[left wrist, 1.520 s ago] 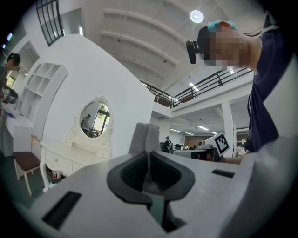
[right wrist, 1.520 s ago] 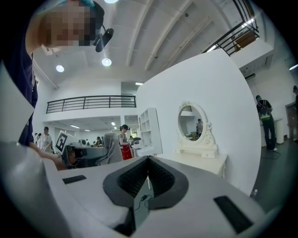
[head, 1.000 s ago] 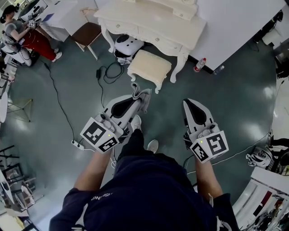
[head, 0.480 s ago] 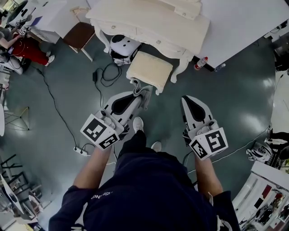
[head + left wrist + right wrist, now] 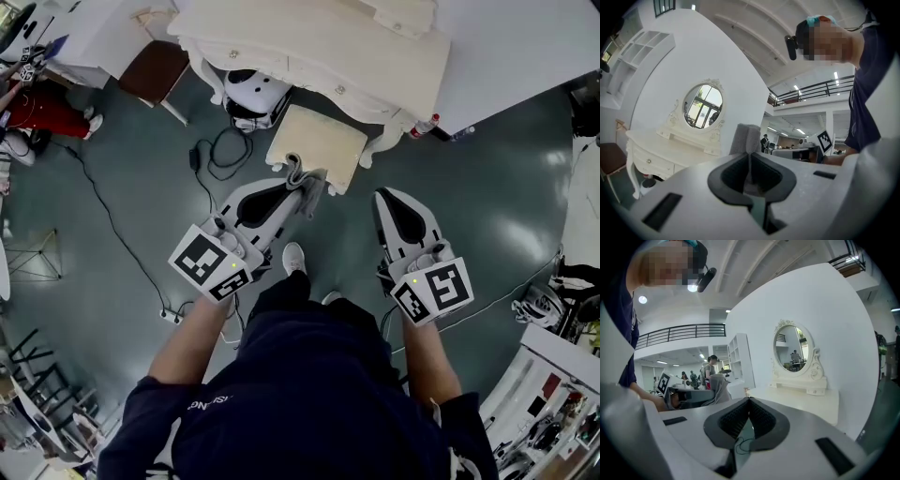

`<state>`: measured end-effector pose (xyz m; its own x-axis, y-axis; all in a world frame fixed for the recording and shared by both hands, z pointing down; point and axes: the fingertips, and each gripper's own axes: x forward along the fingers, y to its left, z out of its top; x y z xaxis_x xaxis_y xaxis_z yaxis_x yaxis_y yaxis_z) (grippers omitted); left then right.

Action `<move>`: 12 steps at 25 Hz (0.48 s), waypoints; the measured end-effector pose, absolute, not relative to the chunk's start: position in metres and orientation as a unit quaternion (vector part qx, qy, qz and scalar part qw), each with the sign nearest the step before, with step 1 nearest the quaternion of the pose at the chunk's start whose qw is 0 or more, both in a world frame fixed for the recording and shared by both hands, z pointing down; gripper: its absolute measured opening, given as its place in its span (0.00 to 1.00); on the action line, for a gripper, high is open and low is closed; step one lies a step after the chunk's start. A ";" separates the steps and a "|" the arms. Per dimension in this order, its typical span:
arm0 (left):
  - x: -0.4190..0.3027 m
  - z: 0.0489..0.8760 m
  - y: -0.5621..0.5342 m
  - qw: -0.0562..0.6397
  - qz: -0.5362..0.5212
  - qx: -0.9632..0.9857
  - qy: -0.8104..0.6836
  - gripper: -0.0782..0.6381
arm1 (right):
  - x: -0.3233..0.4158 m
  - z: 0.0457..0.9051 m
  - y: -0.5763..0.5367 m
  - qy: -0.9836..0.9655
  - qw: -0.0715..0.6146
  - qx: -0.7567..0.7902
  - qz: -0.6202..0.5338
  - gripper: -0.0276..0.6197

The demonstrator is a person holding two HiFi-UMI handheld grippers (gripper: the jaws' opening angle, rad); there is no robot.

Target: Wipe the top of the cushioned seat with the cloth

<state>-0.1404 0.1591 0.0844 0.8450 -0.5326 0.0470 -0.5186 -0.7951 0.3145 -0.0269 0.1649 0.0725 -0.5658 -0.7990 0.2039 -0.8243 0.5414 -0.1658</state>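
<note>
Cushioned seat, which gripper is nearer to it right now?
Left. The left gripper, shut on the cloth, reaches the cushioned seat's near edge in the head view; the right gripper, shut and empty, sits off its near right corner.

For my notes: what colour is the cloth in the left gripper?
Grey cloth; left gripper view shows it best.

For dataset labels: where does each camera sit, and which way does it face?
Head view: on the person's head, facing steeply down at the cushioned seat; arms, torso, left gripper, right gripper show.
Left gripper view: on that gripper, along fingers shut on the cloth; torso at right.
Right gripper view: along its shut, empty fingers; torso at left.
Both gripper views share the mirror.
</note>
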 end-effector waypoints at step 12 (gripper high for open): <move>-0.142 0.109 0.100 0.173 -0.002 0.944 -0.281 0.14 | -0.027 0.089 0.100 -0.872 0.064 0.468 0.127 0.07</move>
<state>-0.1421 0.1000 0.1090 0.8425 -0.5305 0.0939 -0.5293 -0.7826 0.3276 -0.0273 0.0995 0.0894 -0.5543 -0.7995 0.2316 -0.8323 0.5302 -0.1619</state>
